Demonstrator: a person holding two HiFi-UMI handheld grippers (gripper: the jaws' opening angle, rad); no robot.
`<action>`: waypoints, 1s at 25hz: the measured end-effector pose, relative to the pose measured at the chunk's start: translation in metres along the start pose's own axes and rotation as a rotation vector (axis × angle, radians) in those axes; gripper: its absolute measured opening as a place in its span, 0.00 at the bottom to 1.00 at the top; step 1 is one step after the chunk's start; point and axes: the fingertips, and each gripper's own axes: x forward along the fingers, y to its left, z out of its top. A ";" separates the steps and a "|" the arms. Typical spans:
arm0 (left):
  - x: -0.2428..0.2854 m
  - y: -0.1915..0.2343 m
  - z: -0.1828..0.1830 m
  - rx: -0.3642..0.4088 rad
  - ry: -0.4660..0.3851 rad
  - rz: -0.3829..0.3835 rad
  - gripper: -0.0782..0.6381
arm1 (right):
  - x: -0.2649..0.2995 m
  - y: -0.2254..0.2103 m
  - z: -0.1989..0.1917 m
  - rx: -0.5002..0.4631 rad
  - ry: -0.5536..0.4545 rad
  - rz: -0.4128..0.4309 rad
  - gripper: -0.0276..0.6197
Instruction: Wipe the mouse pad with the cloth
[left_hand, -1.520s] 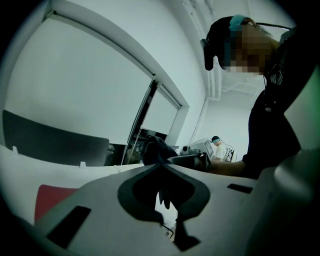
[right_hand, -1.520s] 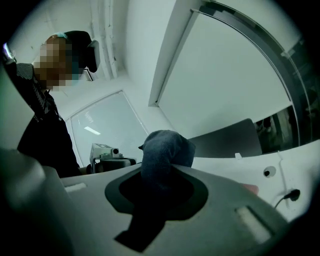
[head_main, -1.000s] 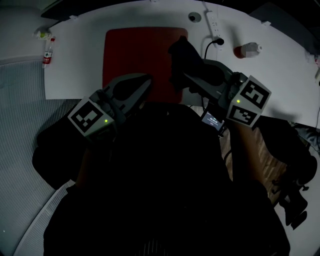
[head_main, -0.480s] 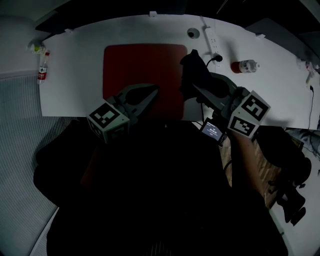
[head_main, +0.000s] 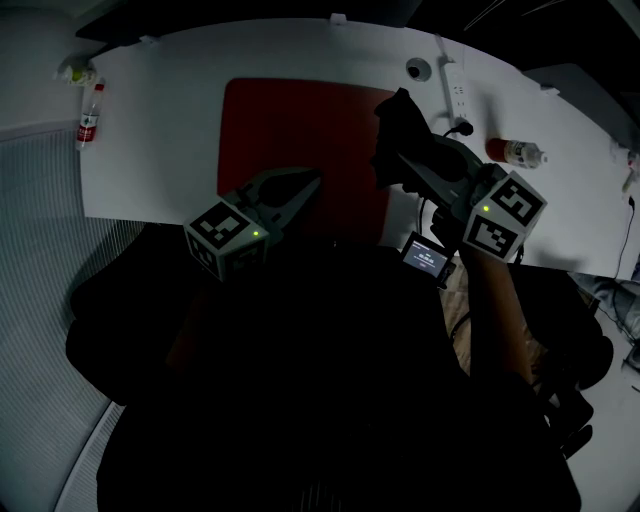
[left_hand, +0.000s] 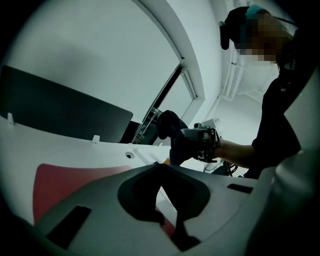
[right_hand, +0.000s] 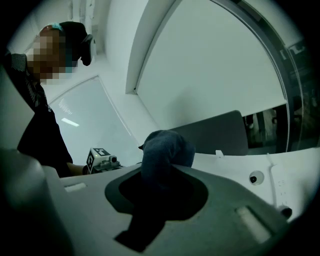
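Note:
The red mouse pad (head_main: 290, 130) lies on the white table (head_main: 160, 150). My right gripper (head_main: 388, 152) is shut on a dark blue cloth (head_main: 398, 118), held over the pad's right edge. In the right gripper view the cloth (right_hand: 165, 150) bulges up out of the jaws. My left gripper (head_main: 308, 182) hovers over the pad's front edge, shut with nothing in it. The left gripper view shows the pad (left_hand: 65, 182) low at the left, and the right gripper's cloth (left_hand: 167, 125) beyond.
A small bottle (head_main: 88, 118) lies at the table's far left. A power strip (head_main: 458, 85) with a plugged cable and a round fitting (head_main: 418, 68) are at the back right. A red bottle (head_main: 515, 152) lies to the right. A small screen device (head_main: 427, 258) hangs by the table's front edge.
The head view has shifted, so the table sits further right. The left gripper has drawn in towards the pad's front edge. The right gripper still holds the cloth by the pad's right edge.

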 end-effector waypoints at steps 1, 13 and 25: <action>0.000 0.005 -0.001 -0.002 -0.005 0.006 0.12 | 0.005 -0.001 0.000 0.000 0.007 0.004 0.16; 0.026 0.094 -0.083 -0.053 0.256 0.131 0.12 | 0.051 -0.033 -0.022 0.028 0.107 0.008 0.16; 0.053 0.158 -0.156 -0.031 0.531 0.206 0.12 | 0.079 -0.072 -0.081 0.059 0.258 -0.015 0.16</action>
